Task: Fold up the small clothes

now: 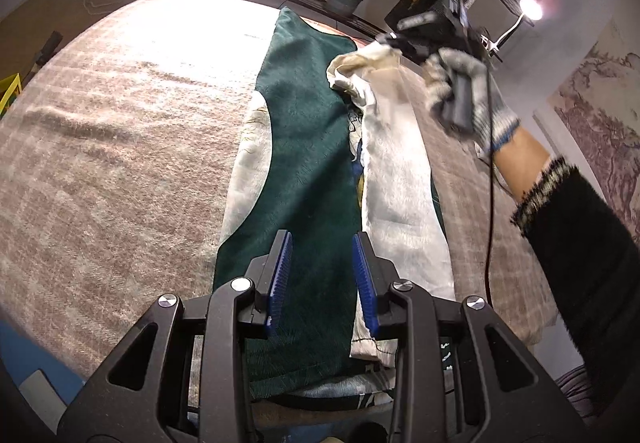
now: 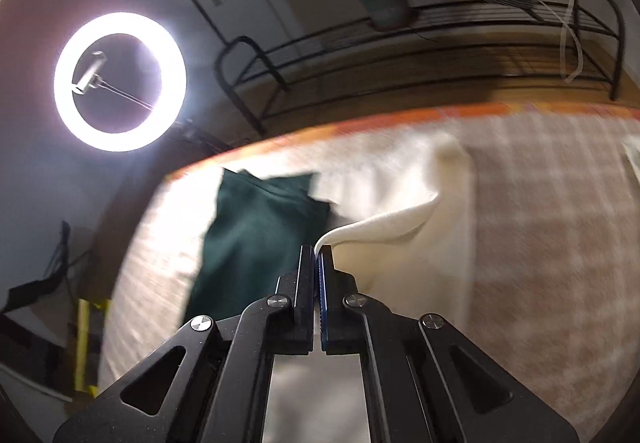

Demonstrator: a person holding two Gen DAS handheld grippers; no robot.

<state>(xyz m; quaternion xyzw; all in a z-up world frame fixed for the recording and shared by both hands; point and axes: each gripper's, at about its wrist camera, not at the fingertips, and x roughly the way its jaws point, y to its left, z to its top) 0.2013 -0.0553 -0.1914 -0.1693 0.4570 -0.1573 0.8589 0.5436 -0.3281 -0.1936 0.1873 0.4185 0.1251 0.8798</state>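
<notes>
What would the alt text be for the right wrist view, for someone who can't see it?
The right gripper is shut on a lifted fold of cream fabric, above a dark green garment on a plaid blanket. A ring light glows at left.

A garment lies lengthwise on the blanket covering the tabletop, its right side folded over onto the middle. Behind the tabletop's far edge stands a wire rack with a potted plant on it. A ring light stands left of the rack.
</notes>
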